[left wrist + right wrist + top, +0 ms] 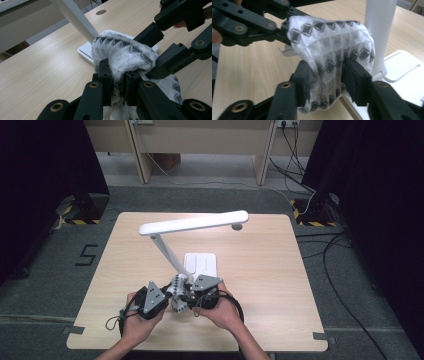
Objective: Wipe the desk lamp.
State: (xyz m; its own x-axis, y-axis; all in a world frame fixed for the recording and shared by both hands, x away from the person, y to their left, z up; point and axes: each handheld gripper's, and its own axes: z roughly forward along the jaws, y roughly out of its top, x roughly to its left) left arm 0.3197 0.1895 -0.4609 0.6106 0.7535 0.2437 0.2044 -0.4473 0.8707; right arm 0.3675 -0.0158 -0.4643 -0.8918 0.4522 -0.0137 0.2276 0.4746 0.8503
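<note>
While both claws meet low in the frame's middle, the left gripper (117,83) is clenched on a fold of the white patterned cloth (120,52), which bunches up and away from its jaws. Opposite it, the right gripper (325,75) has its pads pressing the same cloth's other end, so the bundle spans between them, just beside the white desk lamp (192,222) base on the table (260,270).
</note>
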